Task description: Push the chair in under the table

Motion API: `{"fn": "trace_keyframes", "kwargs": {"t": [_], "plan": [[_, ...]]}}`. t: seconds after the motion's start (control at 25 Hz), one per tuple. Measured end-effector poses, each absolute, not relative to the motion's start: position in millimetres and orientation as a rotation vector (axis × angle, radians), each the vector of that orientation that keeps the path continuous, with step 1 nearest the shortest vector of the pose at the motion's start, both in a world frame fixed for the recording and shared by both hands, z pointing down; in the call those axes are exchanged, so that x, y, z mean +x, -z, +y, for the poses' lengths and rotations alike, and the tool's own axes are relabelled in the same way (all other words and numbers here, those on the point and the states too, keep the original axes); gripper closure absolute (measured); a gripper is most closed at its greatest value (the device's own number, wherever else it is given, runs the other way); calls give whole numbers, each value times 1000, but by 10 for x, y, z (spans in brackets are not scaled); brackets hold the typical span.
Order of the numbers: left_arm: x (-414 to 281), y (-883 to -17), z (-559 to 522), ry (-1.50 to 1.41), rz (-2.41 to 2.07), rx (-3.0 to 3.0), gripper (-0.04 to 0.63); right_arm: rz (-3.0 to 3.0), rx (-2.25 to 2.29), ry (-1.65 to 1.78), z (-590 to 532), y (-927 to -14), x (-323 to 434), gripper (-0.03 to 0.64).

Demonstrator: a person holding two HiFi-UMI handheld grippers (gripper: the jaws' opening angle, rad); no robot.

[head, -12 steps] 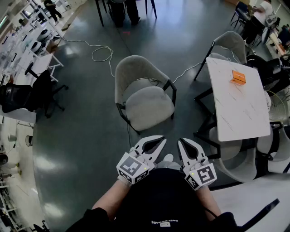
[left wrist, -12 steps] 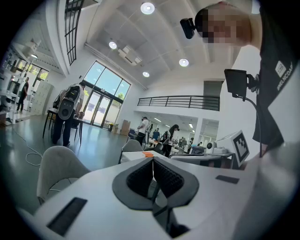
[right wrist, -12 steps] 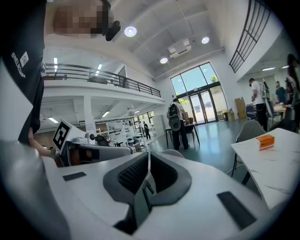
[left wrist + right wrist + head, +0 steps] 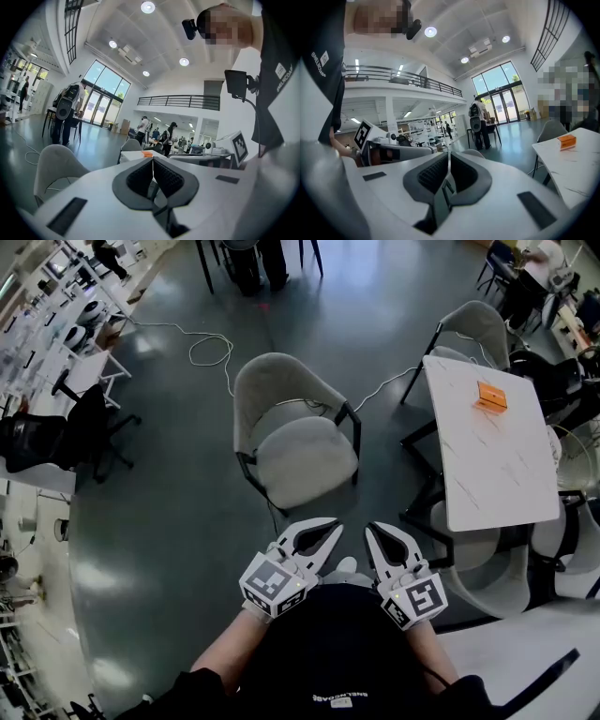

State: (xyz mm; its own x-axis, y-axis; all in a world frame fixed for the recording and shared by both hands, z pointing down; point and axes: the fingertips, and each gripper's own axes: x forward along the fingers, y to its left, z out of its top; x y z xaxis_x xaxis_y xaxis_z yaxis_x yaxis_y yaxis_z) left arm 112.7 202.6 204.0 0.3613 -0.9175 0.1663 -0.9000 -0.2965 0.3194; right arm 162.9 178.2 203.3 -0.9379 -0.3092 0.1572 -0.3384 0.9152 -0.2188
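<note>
Two white hand-held grippers are seen at the bottom of the head view, held close to the person's dark-clad body. The left gripper (image 4: 328, 526) and the right gripper (image 4: 375, 529) each have their jaws pressed together with nothing between them. The grey upholstered armchair with black legs (image 4: 298, 454) is pictured on the glossy dark floor (image 4: 169, 512) just ahead of the grippers. It stands well apart from the white rectangular table (image 4: 492, 465) at the right and is not tucked under it. A small orange box (image 4: 492, 397) lies on the table top, and a white cable (image 4: 211, 351) is looped on the floor beyond the armchair.

In the left gripper view, the left gripper (image 4: 153, 161) is shown closed and empty, with the armchair's rounded back (image 4: 54, 164) at the left.

In the right gripper view, the right gripper (image 4: 449, 161) is likewise closed on nothing. The table (image 4: 576, 168) is seen at the right, with the orange box (image 4: 567, 141) on it.
</note>
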Motion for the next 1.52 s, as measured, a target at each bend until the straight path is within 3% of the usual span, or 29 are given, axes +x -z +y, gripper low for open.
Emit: {"fn": "trace_keyframes", "kwargs": {"t": [0.84,1.2,1.52], "plan": [[1385,-2247,1659,-94,-1712,2190,588,-2958,447,-464,1357,-2251,2131,591],[723,-2349,1400,-123,-1731,2163,559,-2924,516,-486,1135,-2321,1760,589],[-368,-2564,1225,-182,-1717,2132,522,-2861,551,-560,987,-2442,982,589]]}}
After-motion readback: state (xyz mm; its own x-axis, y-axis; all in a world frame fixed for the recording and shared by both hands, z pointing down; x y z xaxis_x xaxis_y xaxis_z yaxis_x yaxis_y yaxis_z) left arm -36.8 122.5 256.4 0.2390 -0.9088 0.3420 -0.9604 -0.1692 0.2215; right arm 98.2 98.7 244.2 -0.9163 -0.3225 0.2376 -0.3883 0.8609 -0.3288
